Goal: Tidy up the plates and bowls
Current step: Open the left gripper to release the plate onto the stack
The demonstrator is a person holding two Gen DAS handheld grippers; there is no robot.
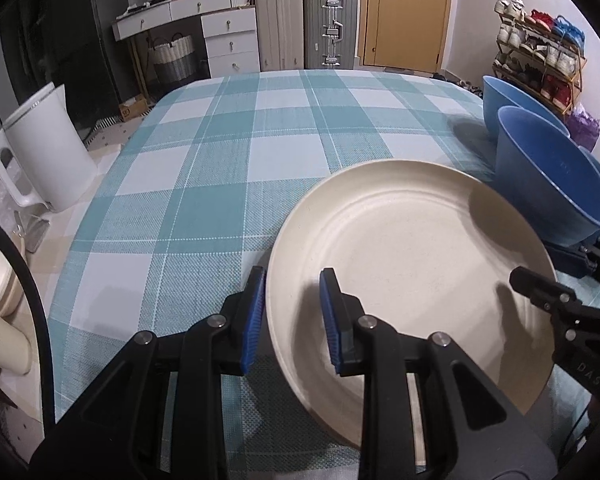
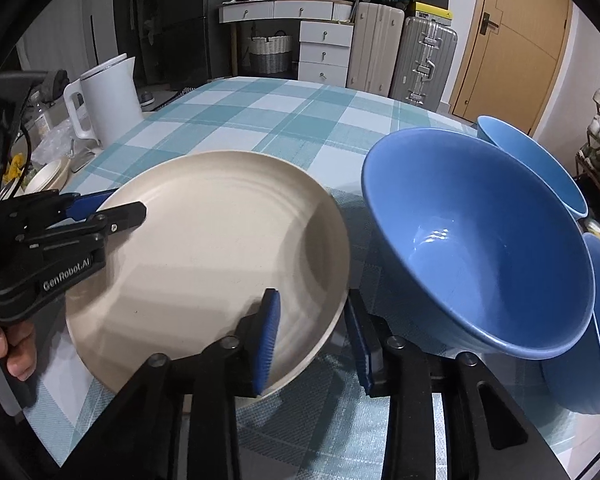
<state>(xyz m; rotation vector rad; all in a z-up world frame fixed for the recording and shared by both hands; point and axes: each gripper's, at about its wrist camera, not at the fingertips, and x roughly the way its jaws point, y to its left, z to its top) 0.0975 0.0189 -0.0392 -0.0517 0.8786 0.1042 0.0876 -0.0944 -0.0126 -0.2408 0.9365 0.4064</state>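
Note:
A cream plate [image 1: 412,264] [image 2: 220,248] lies on the checked tablecloth. My left gripper [image 1: 292,320] is open, its fingers astride the plate's left rim. My right gripper [image 2: 312,336] is open, its fingers astride the plate's right rim; it also shows in the left wrist view [image 1: 540,292]. Blue bowls [image 1: 552,184] [image 2: 480,240] stand just right of the plate, the near one tilted against others behind it.
A white kettle [image 1: 48,148] [image 2: 108,96] stands at the table's left edge beside small cream dishes [image 2: 50,176]. The checked tablecloth [image 1: 260,140] stretches to the far edge. Suitcases, drawers and a door stand beyond; a shoe rack [image 1: 540,52] is at right.

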